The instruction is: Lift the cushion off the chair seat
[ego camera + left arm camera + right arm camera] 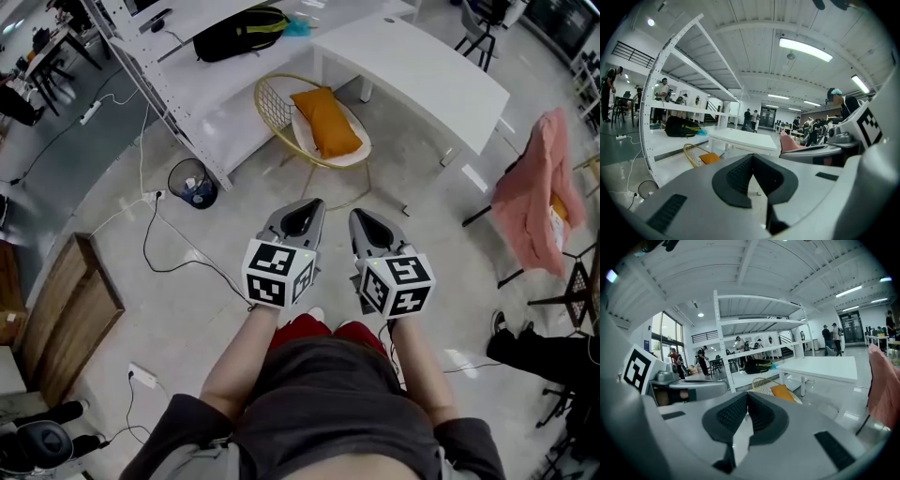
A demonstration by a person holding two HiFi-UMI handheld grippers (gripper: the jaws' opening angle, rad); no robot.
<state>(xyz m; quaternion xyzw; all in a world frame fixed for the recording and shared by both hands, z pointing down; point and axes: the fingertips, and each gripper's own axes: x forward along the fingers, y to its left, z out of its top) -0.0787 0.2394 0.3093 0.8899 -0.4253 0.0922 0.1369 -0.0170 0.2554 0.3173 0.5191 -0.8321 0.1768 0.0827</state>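
An orange cushion (325, 121) leans in a gold wire chair (274, 101) with a white seat pad, on the floor between a shelf rack and a table. Both grippers hang side by side well short of the chair, pointing toward it. The left gripper (307, 206) is shut with nothing in it, and so is the right gripper (360, 217). In the left gripper view the cushion (709, 158) shows far off, left of the shut tips (752, 156). In the right gripper view the cushion (782, 392) lies on the chair (761, 384), right of the tips (747, 394).
A white table (412, 66) stands right of the chair, a white shelf rack (187, 84) with a black bag (239, 33) to its left. A black bin (192, 183) and cables sit on the floor. A pink cloth (539, 192) drapes a chair at the right; a wooden panel (66, 309) lies left.
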